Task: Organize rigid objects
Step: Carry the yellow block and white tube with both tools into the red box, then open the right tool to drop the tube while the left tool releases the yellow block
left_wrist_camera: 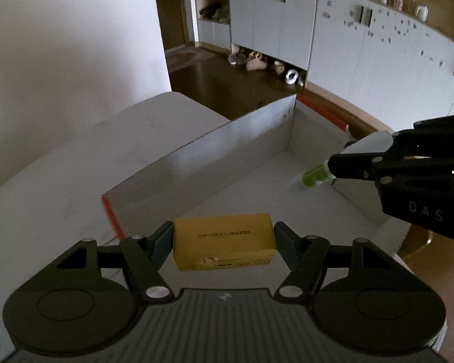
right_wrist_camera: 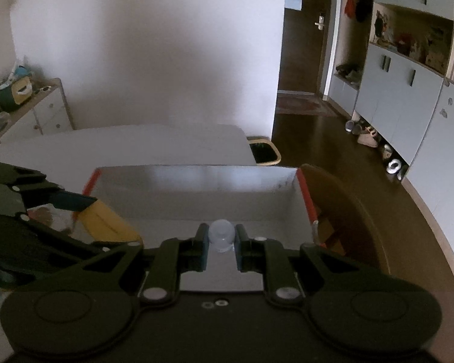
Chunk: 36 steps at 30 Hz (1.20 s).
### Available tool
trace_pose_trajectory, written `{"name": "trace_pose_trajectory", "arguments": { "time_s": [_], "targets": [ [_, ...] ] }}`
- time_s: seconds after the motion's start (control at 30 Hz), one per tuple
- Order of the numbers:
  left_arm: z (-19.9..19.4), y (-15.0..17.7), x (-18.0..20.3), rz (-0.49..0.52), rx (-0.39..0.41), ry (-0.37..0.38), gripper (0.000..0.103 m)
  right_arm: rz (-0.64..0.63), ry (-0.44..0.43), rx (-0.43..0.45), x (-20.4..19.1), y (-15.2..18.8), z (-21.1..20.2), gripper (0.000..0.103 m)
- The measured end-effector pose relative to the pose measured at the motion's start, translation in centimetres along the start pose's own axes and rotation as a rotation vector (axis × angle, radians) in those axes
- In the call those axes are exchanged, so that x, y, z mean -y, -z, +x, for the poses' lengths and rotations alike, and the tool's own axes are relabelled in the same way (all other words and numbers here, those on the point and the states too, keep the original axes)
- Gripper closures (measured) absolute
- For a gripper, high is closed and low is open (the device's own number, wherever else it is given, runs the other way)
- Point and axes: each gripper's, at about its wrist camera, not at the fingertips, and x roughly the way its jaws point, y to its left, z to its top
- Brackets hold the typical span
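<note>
Left gripper (left_wrist_camera: 224, 237) was clamped on the yellow carton (left_wrist_camera: 224, 242), pads on both short ends, held just above the near-left corner of the open white box (left_wrist_camera: 196, 151). To its right, the right gripper (right_wrist_camera: 222, 242) was pinched tight on a small green-labelled bottle (left_wrist_camera: 314, 175), cap (right_wrist_camera: 222, 236) pointing fwd, w/ the bottle over the box interior. Judged step: carry-in, both items abt to be placed — next move prob. needs lowering to the box floor, then releasing, keeping the two apart.
</note>
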Motion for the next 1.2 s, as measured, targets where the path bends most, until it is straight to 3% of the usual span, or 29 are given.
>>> {"name": "trace_pose_trajectory", "arguments": {
  "time_s": [0.6,1.1,1.2],
  "targets": [
    [6.7,-0.8,1.2,0.042,-0.160,-0.051,0.032,0.004,-0.010,-0.057,2.4,0.2,4.5,0.087],
    [8.4,-0.2,0.9,0.051,-0.292,-0.019,0.032,-0.021,-0.010,-0.170,1.3,2.1,4.8,0.087],
    [8.3,0.1,0.9,0.052,-0.301,-0.018,0.032,-0.017,0.000,-0.183,1.2,1.9,5.0,0.082]
  ]
}}
